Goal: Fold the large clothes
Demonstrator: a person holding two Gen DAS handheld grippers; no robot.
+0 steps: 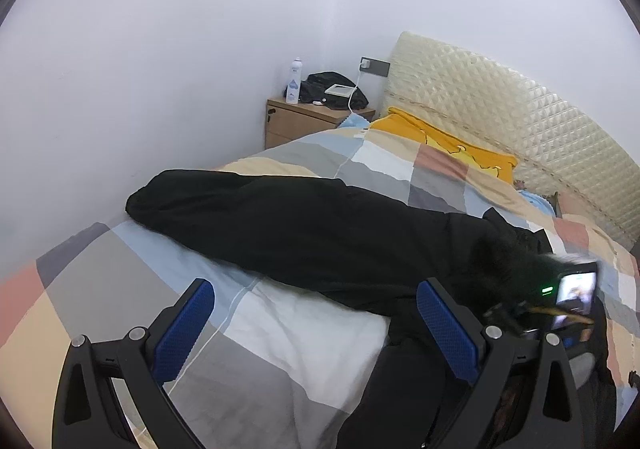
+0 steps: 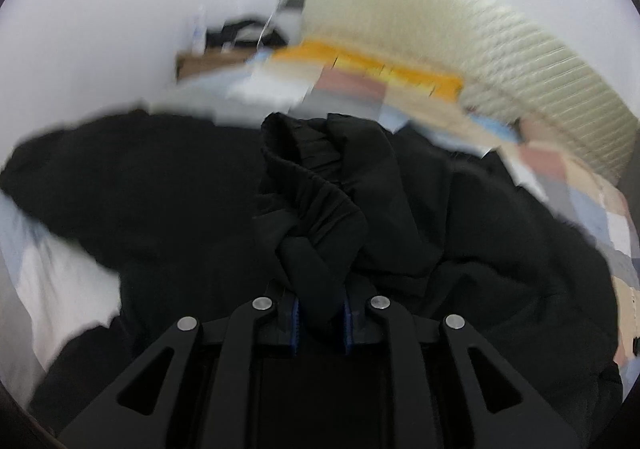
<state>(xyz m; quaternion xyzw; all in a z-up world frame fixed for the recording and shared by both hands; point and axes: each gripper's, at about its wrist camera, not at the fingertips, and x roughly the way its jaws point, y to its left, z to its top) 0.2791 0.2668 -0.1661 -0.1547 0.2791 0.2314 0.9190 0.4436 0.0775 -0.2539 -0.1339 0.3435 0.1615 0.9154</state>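
A large black garment (image 1: 304, 233) lies stretched across a bed with a patchwork quilt (image 1: 120, 289). My left gripper (image 1: 316, 329) is open and empty, its blue pads hovering above the quilt at the garment's near edge. My right gripper (image 2: 320, 323) is shut on a bunched fold of the black garment (image 2: 320, 209), by its gathered elastic hem, and lifts it off the bed. The right gripper's body with its lit screen (image 1: 572, 293) shows blurred at the right of the left wrist view.
A quilted cream headboard (image 1: 500, 105) stands at the far end, with a yellow pillow (image 1: 452, 145) below it. A wooden nightstand (image 1: 304, 121) in the corner holds a spray bottle (image 1: 294, 81), a black bag and a charger cable. A white wall runs along the left.
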